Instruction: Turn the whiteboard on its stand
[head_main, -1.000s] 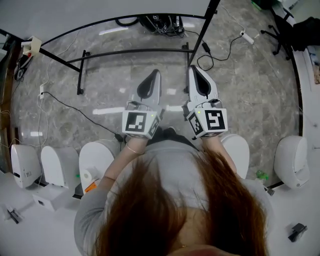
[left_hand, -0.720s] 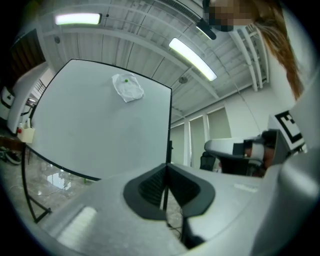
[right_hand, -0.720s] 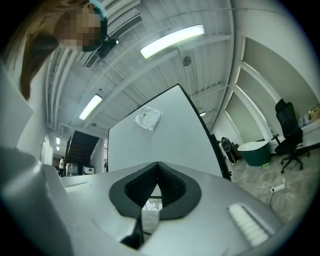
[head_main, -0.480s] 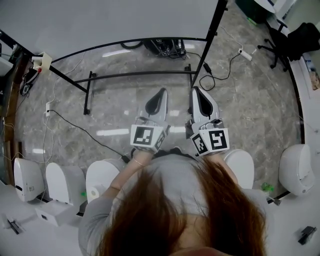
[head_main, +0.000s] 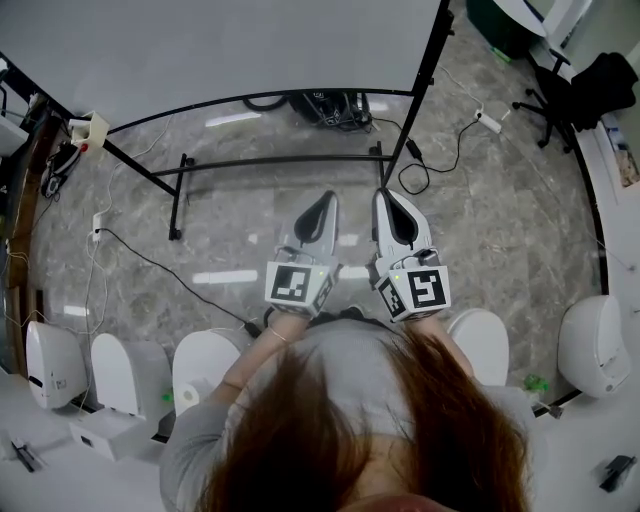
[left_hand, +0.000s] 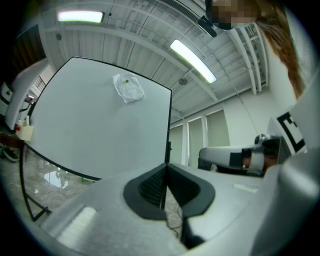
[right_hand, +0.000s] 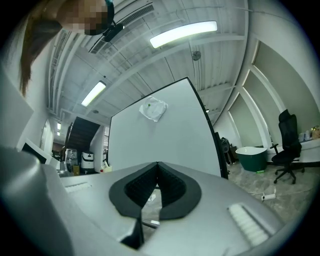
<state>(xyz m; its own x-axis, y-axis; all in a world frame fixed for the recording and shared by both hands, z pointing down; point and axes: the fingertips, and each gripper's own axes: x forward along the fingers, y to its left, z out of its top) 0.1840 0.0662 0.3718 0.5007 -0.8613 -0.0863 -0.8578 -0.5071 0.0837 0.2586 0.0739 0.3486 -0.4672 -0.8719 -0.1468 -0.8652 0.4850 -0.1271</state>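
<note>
The whiteboard (head_main: 230, 45) is a big pale panel across the top of the head view, on a black wheeled stand (head_main: 280, 160) over the marble floor. In the gripper views the whiteboard (left_hand: 100, 130) (right_hand: 165, 135) stands upright ahead, apart from both grippers, with a crumpled white cloth (left_hand: 128, 88) (right_hand: 152, 108) stuck near its top. My left gripper (head_main: 322, 205) (left_hand: 166, 167) and right gripper (head_main: 390, 200) (right_hand: 157, 165) are held side by side in front of the person, pointing level at the board. Both are shut with nothing between the pads.
White toilet bowls (head_main: 50, 355) (head_main: 595, 345) line the near side behind the person. Cables (head_main: 150, 265) and a power strip (head_main: 490, 122) lie on the floor near the stand. An office chair (head_main: 560, 90) and a green tub (right_hand: 252, 157) stand to the right.
The whiteboard now fills more of the head view's top than a second ago. Both grippers sit lower in that view and a little closer together, still shut and empty.
</note>
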